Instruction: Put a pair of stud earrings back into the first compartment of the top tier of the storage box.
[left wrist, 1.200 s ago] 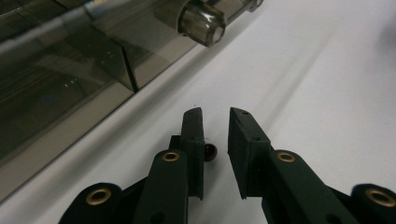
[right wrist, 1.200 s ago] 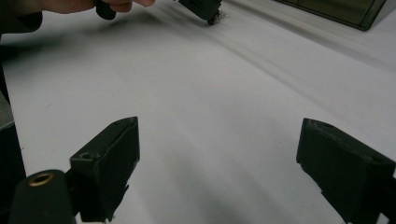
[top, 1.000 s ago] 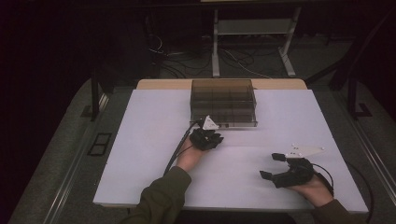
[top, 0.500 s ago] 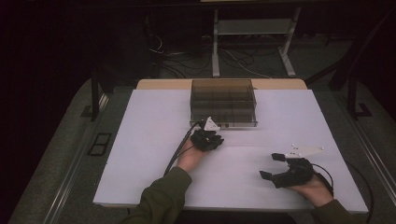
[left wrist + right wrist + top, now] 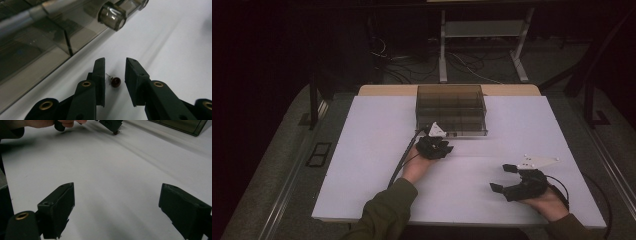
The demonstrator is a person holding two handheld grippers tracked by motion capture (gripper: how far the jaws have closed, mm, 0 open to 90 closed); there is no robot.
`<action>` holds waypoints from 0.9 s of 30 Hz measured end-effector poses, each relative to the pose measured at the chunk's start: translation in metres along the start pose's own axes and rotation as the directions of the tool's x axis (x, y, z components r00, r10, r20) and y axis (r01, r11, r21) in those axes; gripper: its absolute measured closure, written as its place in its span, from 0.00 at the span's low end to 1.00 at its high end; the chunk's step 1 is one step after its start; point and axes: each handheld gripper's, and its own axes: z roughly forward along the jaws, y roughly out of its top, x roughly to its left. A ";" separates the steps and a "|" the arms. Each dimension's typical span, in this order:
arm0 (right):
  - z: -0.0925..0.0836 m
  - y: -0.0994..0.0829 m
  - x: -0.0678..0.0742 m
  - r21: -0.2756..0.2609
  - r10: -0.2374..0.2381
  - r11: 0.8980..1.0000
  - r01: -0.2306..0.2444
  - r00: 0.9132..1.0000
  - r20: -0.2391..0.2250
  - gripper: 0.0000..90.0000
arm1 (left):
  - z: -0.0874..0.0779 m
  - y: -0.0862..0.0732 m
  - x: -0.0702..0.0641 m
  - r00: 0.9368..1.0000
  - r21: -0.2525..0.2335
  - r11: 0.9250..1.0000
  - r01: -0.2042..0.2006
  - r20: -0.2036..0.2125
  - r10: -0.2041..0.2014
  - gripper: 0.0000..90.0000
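Left hand (image 5: 416, 167), near the counter's (image 5: 372, 150) middle: the left gripper (image 5: 115, 67) sits just in front of the smoky plastic organizer box (image 5: 451, 109), tips down at the surface. Its jaws have just been opening, from nearly together to a narrow gap. Between them lies a small dark-red bulb (image 5: 115, 81) with a thin wire lead, resting on the white counter, touched by neither pad. My reading: the bulb has been set down and let go, just beside the box's front wall, not inside any compartment. If sorting it into the box is the aim, that step is not done.

High view: the left gripper is a dark lump with its grey plate and cable; the bulb is too small to make out there. It does give the layout — box at the far middle, hands well apart.

Left gripper view: the bulb, plus the box's front wall and a round clear knob (image 5: 111, 17) close above the jaws.

Right hand (image 5: 548, 202), near edge of the counter: the right gripper (image 5: 504, 177) rests low, jaws wide apart, nothing between them. Right gripper view: bare white counter between its jaws, and far off at the top the left hand and its gripper tips, with a corner of the box.
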 end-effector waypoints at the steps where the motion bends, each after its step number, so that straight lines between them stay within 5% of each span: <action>1: 0.000 0.000 0.000 0.000 -0.001 1.000 0.001 1.000 0.000 0.14 | 0.000 0.000 0.000 1.000 0.004 1.000 0.000 0.002 0.000 0.76; 27: -0.001 0.000 0.000 0.000 -0.001 1.000 0.001 1.000 0.000 0.14 | 0.006 -0.003 -0.001 1.000 0.036 0.999 0.008 0.029 -0.009 0.87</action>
